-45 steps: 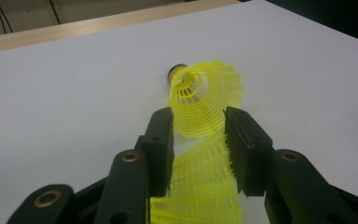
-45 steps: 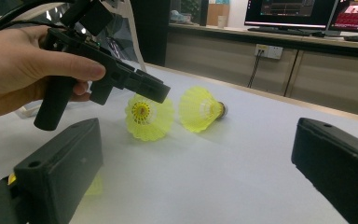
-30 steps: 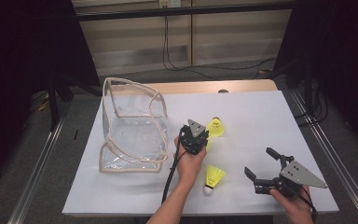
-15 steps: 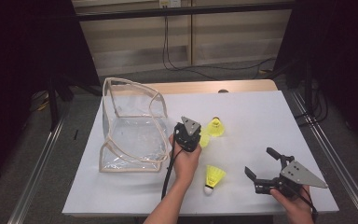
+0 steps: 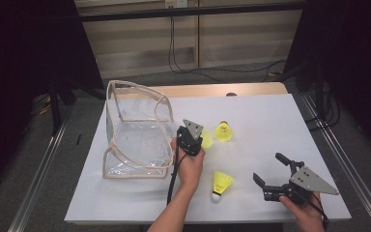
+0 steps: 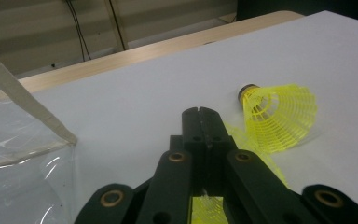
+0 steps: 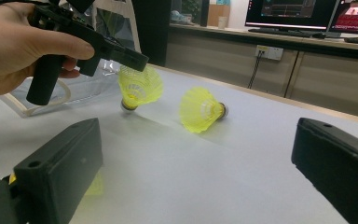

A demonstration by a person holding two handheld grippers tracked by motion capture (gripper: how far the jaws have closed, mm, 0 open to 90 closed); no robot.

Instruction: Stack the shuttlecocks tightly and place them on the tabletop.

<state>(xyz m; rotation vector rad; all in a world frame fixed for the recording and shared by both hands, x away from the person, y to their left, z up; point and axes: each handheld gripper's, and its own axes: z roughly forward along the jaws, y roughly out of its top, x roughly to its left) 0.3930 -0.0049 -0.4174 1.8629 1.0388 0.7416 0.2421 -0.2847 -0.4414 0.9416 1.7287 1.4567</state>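
L tongs grip yellow shuttlecock beside clear bag.

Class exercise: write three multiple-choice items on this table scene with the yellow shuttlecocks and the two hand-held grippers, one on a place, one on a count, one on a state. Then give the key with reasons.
1. Where does the clear bag stand on the white table?
A. at its left
B. at its right edge
C. on the floor

2. How many yellow shuttlecocks are on or over the table?
A. one
B. three
C. five

3. How does the left gripper stand?
A. wide open over nothing
B. lying on the table
C. shut on the skirt of a shuttlecock

Key: 1 A, the high view shows the bag left of the left gripper. 2 B, one in the jaws, one lying beyond it, one near the right gripper at the front. 3 C, the jaws meet on yellow mesh.
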